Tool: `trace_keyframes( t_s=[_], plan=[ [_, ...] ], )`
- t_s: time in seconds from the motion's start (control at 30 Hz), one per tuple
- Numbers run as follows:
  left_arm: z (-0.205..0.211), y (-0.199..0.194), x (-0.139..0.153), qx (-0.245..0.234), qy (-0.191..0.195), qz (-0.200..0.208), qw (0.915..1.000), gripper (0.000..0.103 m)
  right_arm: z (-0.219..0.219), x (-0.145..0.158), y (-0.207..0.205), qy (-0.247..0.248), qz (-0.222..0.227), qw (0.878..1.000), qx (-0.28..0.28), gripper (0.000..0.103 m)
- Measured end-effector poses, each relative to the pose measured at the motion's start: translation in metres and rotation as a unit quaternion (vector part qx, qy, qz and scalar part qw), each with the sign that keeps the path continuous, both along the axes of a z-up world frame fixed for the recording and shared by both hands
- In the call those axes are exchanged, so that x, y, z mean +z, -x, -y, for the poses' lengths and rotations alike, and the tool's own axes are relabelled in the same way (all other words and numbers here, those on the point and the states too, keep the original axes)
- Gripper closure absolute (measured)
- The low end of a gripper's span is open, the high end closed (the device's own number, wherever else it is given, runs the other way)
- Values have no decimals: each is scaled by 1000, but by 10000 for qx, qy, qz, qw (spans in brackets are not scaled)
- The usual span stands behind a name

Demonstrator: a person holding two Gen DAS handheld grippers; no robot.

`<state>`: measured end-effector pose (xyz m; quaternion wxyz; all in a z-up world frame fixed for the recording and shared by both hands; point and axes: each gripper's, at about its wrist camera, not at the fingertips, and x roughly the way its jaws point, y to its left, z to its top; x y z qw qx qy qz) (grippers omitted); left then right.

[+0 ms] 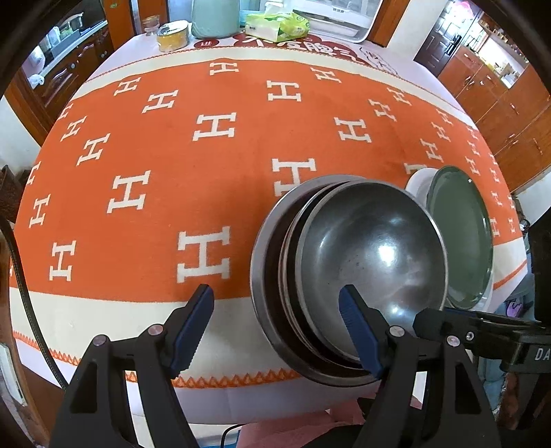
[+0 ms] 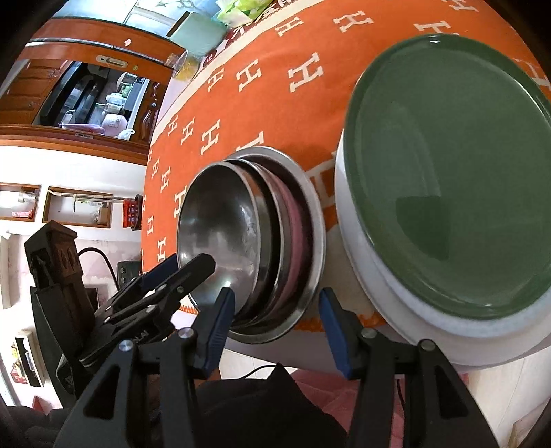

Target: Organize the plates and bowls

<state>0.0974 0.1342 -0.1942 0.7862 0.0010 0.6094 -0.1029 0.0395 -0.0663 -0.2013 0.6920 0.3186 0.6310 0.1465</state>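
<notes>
Looking like a home dining room beside a kitchen.
Showing wooden cabinets point(image 1: 496, 93), an orange tablecloth point(image 1: 165, 179), a tissue pack point(image 1: 277, 24), and stacked steel bowls point(image 1: 347, 275) sitting on the table.

Orange tablecloth point(image 1: 144, 220) patterned with cream H motifs and a cream zigzag-edged border, silvery grey steel bowls point(image 1: 375, 255), dark green plate point(image 2: 447, 172) on a white bowl point(image 2: 347, 241), blue gripper pads point(image 1: 193, 327)

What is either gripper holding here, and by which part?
Nothing is held. The left gripper and the right gripper are both open, near the stack of steel bowls at the table's near edge, without clamping its rim.
</notes>
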Motion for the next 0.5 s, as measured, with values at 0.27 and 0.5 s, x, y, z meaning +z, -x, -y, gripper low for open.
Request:
trace_keyframes(
  t_s=[0.27,0.5],
  plan=[
    [1,0,-7,-73,53,-94,9999,29,-4,-4,-6,58,-6,10000,-21,52],
    [6,-3,-13,-212,39,-183,9996,29,-5,-6,-9,135,-32,9999,-85,60]
  ],
)
